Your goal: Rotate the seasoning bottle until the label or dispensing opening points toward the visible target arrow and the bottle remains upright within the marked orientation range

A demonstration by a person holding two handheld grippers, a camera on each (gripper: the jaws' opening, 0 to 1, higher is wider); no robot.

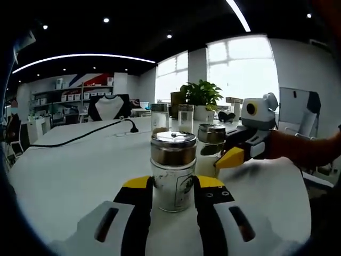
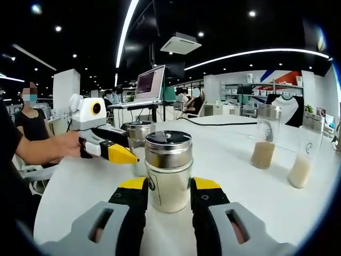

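Steel-lidded, upright. Pinching seasoning bottle (image 1: 172, 176) with left gripper (image 1: 173, 188); clamping neighbouring jar (image 1: 211, 134), two o'clock, with right gripper (image 2: 169, 188). Twist slowly about vertical, avoiding jar contact.

Grippers (image 1: 173, 192) (image 2: 169, 194): white bodies, black jaws, yellow tips.

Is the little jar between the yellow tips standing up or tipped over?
Standing up. The seasoning bottle sits upright on the white table, metal lid on top, between the left hand-held gripper tips.
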